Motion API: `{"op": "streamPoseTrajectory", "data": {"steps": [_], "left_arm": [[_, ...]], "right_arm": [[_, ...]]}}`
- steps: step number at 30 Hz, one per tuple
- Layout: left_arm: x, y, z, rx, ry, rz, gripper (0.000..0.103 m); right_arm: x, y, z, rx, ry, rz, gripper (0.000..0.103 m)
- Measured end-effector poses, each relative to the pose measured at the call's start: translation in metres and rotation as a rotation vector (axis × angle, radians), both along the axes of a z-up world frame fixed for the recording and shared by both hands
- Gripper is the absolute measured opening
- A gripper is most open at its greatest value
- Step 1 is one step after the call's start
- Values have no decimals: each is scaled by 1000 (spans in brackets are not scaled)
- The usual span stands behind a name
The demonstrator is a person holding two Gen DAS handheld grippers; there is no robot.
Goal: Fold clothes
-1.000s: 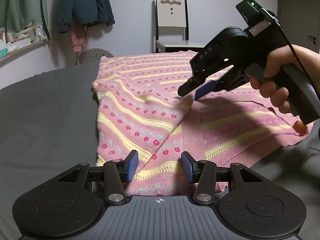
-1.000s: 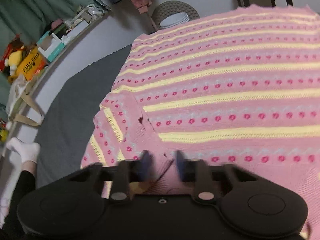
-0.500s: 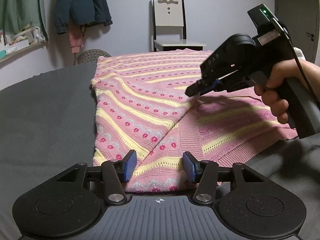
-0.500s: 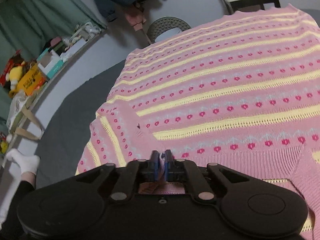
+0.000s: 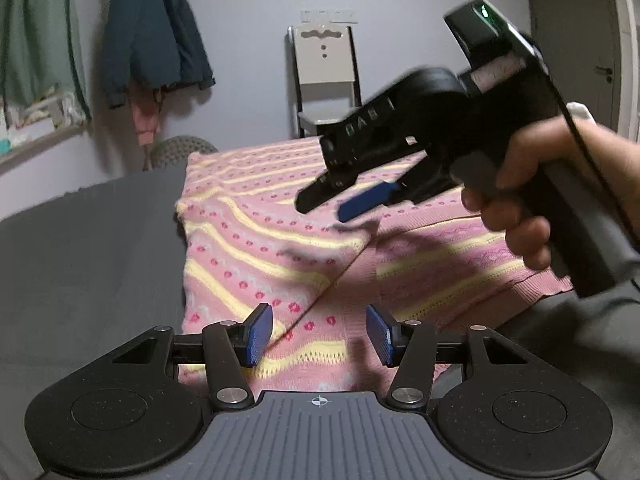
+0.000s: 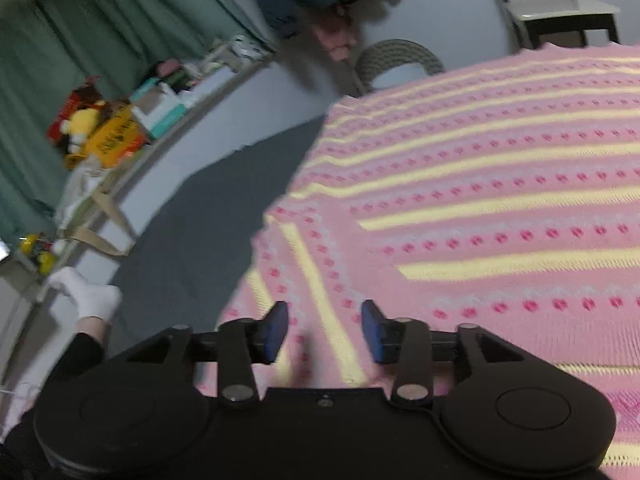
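A pink knit sweater (image 5: 280, 248) with yellow stripes and red dots lies flat on the dark grey surface (image 5: 92, 248), one sleeve folded diagonally across its body. My left gripper (image 5: 320, 334) hovers open over the sweater's near hem, nothing between its blue pads. A hand holds my right gripper (image 5: 340, 200) above the folded sleeve, its jaws apart and empty. In the right wrist view the right gripper (image 6: 325, 332) stands open above the sleeve (image 6: 312, 272), with the striped sweater (image 6: 500, 200) spreading to the right.
A white chair (image 5: 326, 80) stands against the far wall behind the sweater. Jackets (image 5: 156, 36) hang at the left, above a woven stool (image 5: 180, 152). A cluttered shelf (image 6: 120, 128) runs along the left wall. A person's white-socked foot (image 6: 90, 296) rests at the left edge.
My right gripper was shut on the sleeve half a second ago; it has opened, let the fabric drop and lifted up. The left gripper stayed open and moved slightly.
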State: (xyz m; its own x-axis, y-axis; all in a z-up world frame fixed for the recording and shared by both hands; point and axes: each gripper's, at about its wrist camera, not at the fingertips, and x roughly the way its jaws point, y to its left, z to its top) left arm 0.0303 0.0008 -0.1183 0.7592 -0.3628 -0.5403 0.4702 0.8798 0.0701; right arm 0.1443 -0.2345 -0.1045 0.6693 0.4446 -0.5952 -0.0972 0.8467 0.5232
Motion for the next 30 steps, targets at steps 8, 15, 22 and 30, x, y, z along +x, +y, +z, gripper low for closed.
{"op": "streamPoseTrajectory", "data": {"steps": [8, 15, 22, 30], "left_arm": [[0, 7, -2, -67, 7, 3, 53], [-15, -7, -5, -67, -23, -120, 54], [-36, -37, 1, -71, -76, -204, 55], [-44, -85, 6, -117, -95, -274, 63]], "right_arm": [[-25, -33, 22, 26, -81, -119, 57], [-66, -71, 55, 16, -173, -213, 78], [-115, -144, 54, -40, -144, -415, 88], [-188, -260, 42, -88, -34, -814, 92]]}}
